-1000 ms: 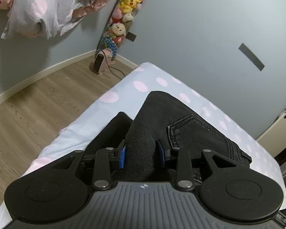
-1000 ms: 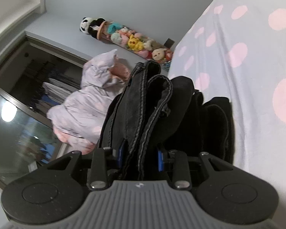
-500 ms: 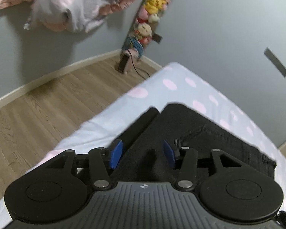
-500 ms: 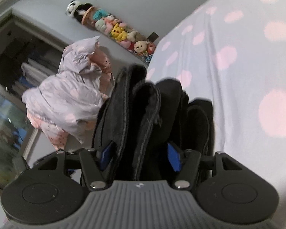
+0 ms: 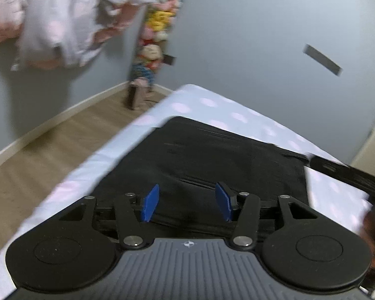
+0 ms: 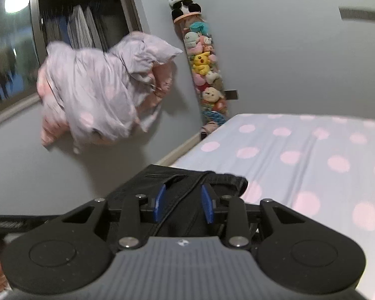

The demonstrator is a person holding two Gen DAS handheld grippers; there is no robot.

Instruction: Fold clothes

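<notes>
A: Two grippers — state?
B: The left gripper (image 5: 186,205) is open over the jeans (image 5: 212,155), clear of them. The right gripper (image 6: 183,203) is closing with a fold between its pads.
A: The jeans?
B: On the bed (image 6: 300,150), near its edge.

Black jeans (image 5: 225,155); lavender sheet (image 6: 312,150) with pink dots; blue-padded tongs (image 5: 187,201).

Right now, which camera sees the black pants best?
The left wrist view. There the black pants lie spread flat on the dotted bed, nearly whole. The right wrist view shows only a bunched edge of them between the right gripper's closing jaws.
</notes>
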